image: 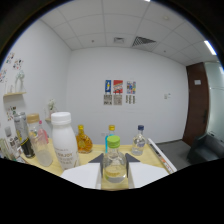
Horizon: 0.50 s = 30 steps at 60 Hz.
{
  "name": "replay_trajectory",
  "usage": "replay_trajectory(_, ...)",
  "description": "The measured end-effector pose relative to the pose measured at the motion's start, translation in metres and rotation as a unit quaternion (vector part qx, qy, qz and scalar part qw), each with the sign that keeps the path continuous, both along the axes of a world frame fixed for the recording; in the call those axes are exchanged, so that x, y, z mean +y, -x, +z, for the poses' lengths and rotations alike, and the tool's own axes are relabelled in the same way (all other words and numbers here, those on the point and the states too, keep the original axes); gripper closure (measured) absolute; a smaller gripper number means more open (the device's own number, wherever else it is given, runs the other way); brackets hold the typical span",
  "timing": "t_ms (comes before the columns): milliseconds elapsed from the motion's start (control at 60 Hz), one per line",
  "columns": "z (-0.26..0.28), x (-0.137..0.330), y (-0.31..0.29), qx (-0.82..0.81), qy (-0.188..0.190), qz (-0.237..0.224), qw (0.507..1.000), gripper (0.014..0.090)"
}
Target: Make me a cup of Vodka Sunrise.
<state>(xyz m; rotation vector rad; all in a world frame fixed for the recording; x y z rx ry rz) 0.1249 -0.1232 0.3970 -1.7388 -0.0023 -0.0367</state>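
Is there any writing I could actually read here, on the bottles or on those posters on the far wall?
Nothing can be read.
White bottle: faint print on its label, too blurred.
Green-capped bottle, between the gripper fingers: no readable text.
Amber bottle and blue-capped bottle: labels too small.
Wall posters: coloured blocks, lettering too small.
Door plate: too small.

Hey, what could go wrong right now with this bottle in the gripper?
1. The green-capped bottle sits between the gripper fingers; whether they grip it firmly is unclear, so it might slip if lifted.
2. Its cap is still on, so tipping it now would pour nothing.
3. The white bottle and amber bottle stand close beyond the fingers; a sideways swing could knock them.
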Motion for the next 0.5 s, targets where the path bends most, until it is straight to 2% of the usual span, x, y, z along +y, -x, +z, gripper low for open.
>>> replay_trajectory(117, 0.019, -0.03, 0.004, 0.003, -0.019, 0.008, 1.0, 0.0695)
replay_trajectory(267, 0.005, -0.072, 0.011, 0.02, -0.014, 0.018, 1.0, 0.0695)
replay_trajectory(433, -0.078, -0.096, 0.016, 0.005, 0.033, 0.014, 0.999, 0.0696)
replay_trajectory(500, -0.12, -0.1, 0.017, -0.004, 0.067, 0.013, 0.998, 0.0696)
